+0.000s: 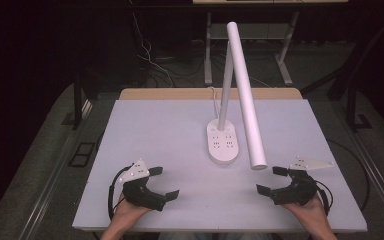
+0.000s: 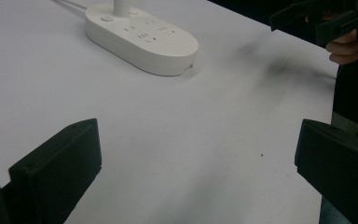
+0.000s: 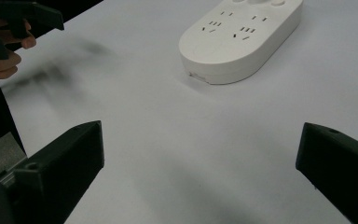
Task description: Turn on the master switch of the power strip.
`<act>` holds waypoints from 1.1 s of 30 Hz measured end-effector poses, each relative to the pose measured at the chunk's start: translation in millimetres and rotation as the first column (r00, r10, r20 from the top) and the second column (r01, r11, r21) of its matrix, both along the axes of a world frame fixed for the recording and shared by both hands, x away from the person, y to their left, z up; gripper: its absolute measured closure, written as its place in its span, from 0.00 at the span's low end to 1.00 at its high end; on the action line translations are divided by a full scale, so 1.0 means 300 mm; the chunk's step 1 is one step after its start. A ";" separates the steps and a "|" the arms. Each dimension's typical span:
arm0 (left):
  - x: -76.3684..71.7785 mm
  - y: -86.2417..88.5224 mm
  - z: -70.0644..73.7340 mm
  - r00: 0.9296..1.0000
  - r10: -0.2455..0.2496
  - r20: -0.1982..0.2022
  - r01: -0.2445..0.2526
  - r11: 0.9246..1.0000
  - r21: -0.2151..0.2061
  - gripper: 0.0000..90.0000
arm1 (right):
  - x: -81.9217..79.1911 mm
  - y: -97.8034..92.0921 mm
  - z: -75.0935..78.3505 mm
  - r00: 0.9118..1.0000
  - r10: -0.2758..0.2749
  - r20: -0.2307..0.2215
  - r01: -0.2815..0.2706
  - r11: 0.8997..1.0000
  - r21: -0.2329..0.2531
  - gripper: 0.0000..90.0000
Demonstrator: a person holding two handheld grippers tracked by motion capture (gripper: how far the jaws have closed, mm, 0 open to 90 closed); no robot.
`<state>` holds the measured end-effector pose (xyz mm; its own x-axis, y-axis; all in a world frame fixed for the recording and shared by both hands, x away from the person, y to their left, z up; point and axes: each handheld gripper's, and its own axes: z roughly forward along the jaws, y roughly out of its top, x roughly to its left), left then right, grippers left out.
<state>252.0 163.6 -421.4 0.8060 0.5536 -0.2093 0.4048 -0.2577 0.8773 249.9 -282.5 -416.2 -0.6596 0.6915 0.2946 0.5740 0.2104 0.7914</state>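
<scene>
**Tall lamp, two open claws: the tipping risk**

The desk lamp (image 1: 225,100) stands near the middle of the white worktop (image 1: 155,130), toward its far half. Its oval base (image 1: 223,142), which carries rows of sockets and a few buttons, sits flat; a thin post rises from the base's far end and a long white tube head (image 1: 246,95) slopes down from the top toward the person, ending in the air just beyond the right claw (image 1: 272,181).

The lamp looks top-heavy, so I judge that a push or pull on the tube head could rock the base or tip the whole thing over. A grip on the smooth round tube may also slip. The lamp's white cord (image 1: 213,95) trails off the far edge and could snag if the base is dragged.

Both claws are released, jaws spread wide with nothing between them. The left claw (image 1: 165,182) rests near the front edge, well apart from the base; the right one sits at the front right, near the tube's lower end.

The hinge joining post and tube is hard to make out against the dark background. Both claw views cut off the post just above the base, and the button markings are too small to read.
</scene>
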 end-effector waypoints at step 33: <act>0.054 -0.017 0.082 0.994 -0.050 -0.093 0.057 0.995 0.082 0.00 | -0.015 -0.024 0.008 1.000 -0.018 0.019 0.018 1.000 0.006 0.00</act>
